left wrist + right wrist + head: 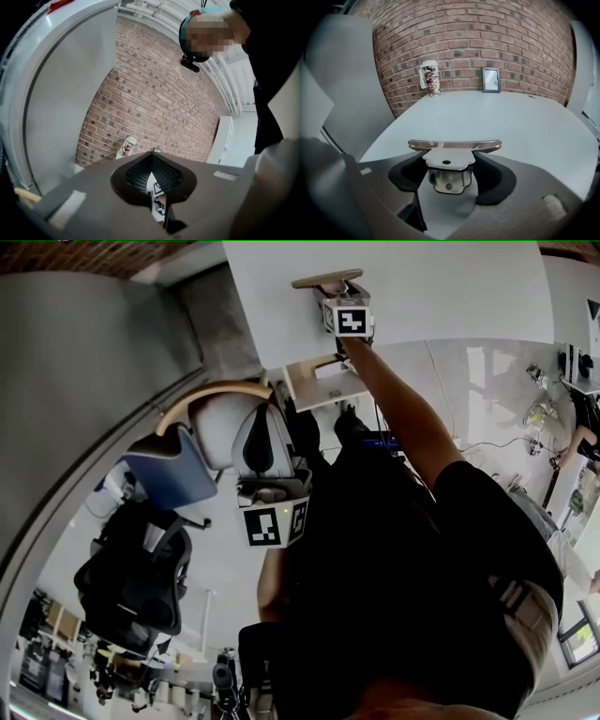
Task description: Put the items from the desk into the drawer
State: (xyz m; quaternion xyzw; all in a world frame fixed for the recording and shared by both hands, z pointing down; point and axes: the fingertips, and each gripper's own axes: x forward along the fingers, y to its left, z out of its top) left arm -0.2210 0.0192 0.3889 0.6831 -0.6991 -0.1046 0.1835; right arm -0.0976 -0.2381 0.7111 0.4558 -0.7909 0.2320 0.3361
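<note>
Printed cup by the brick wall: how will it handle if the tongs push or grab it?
The cup stands upright, taller than wide, so a high push probably tips it. Its round body would likely roll once down. It looks like paper: probably light, crushable.

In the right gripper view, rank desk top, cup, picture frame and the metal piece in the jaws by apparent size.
Largest: desk top.
Next: metal piece, inflated by nearness to the camera.
Last: cup and picture frame, nearly alike, unranked.

Even daylight brightens the pale worktop [497,117] at frame centre. Fisheye distortion bends every edge. Close jaws sit soft, dark and defocused.
</note>
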